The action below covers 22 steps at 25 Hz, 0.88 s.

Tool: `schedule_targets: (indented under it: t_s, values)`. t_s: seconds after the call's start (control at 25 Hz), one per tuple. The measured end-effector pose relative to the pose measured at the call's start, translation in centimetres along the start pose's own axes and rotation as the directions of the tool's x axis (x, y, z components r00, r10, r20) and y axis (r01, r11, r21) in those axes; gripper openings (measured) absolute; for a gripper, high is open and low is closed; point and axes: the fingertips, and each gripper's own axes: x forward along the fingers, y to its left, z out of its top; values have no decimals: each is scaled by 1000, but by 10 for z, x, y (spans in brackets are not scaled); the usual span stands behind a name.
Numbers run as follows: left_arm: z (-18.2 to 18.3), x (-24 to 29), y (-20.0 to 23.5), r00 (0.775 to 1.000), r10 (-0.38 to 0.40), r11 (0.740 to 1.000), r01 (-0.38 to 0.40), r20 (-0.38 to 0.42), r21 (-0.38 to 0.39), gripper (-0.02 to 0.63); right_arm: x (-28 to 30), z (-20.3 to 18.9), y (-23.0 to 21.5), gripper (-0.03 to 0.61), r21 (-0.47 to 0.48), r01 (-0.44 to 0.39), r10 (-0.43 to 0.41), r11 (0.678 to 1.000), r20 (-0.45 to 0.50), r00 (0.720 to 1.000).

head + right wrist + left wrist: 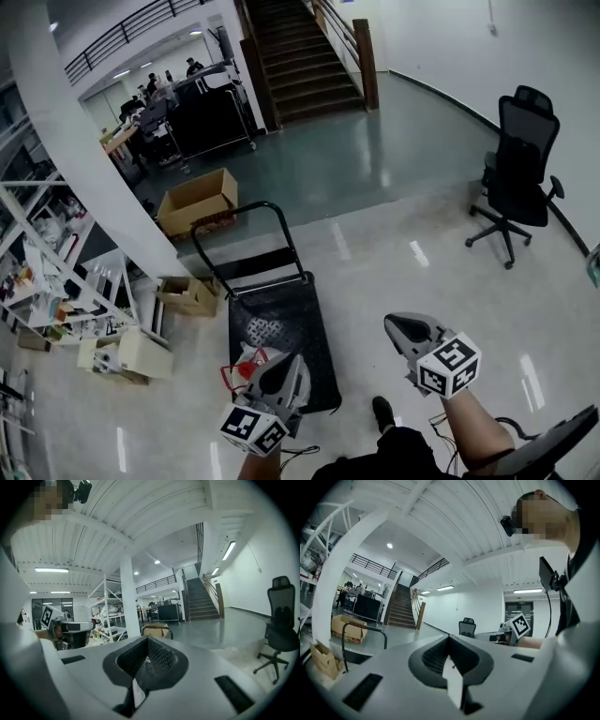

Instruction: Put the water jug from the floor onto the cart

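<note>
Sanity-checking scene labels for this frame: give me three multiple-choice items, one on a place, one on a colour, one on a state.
1. In the head view, where does the office chair stand relative to the cart?
A) to its right
B) to its left
C) on its deck

2. What colour is the cart's deck?
A) blue
B) black
C) yellow

3. How do the right gripper jaws stand?
A) wide apart
B) closed on a jug
C) closed on nothing

Answers:
1 A: the office chair stands on the floor far off to the cart's right.
2 B: the deck is black.
3 C: in the right gripper view the jaws meet with nothing between them.
</note>
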Motion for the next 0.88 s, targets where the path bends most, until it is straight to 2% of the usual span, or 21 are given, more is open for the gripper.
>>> schedule_targets:
  t_s: [0.2,0.44,0.68,0.88]
  values:
    - [-21,-76,-21,997,-71,996,71,-11,-49,2,-51,-21,63,2,-8,87,-87,996,-20,996]
    - [-27,-129,-63,990,-142,987,142,-5,-73,1,-120,-24,125,2,-43,121,-122,992,-38,992]
    - [-19,-160,-137,984,-179,983,179,11,-45,0,-197,-27,152,2,-36,132,-132,991,-4,991]
    - [-33,-182,-231,987,-162,987,162,-10,-26,1,-285,-58,162,2,-10,90,-90,996,17,996]
